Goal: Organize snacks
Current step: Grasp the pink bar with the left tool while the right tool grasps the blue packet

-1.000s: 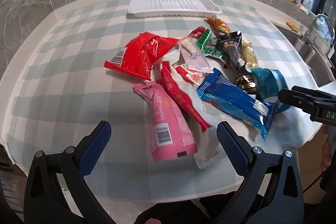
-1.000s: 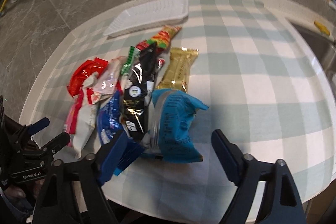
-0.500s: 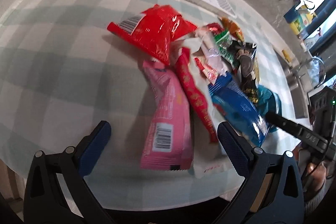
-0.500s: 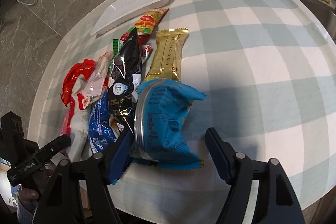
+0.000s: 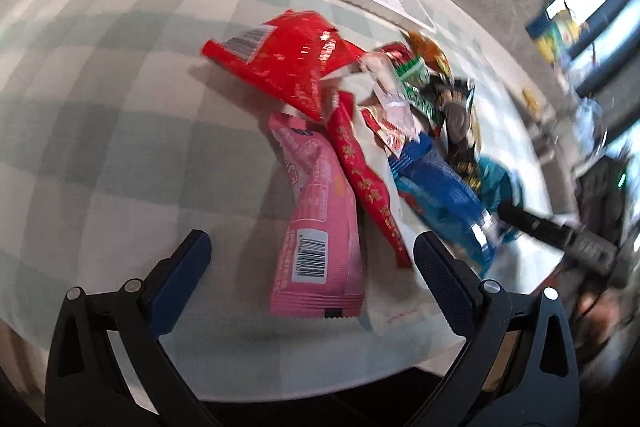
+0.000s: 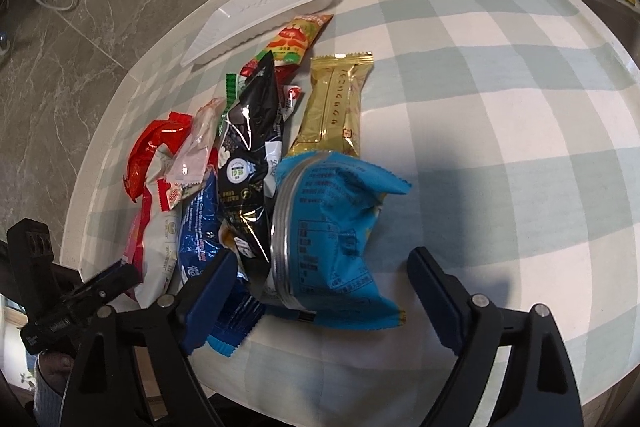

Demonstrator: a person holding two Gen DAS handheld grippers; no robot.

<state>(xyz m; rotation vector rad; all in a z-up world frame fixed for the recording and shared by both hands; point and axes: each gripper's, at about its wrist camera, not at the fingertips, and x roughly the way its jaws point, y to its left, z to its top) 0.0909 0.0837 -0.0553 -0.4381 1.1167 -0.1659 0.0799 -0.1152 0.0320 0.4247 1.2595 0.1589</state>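
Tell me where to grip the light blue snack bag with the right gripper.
Grip the light blue bag across its puffy middle, coming straight down from above. The right gripper, jaws just opened wider, already straddles it. Its right side is free; the black packet crowds its left.

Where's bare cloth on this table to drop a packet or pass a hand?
Free: the wide checked cloth right of the gold bar and teal bag, and the stretch left of the red bag and pink packet. Crowded: the snack pile between them, running up to the white tray, which holds nothing.
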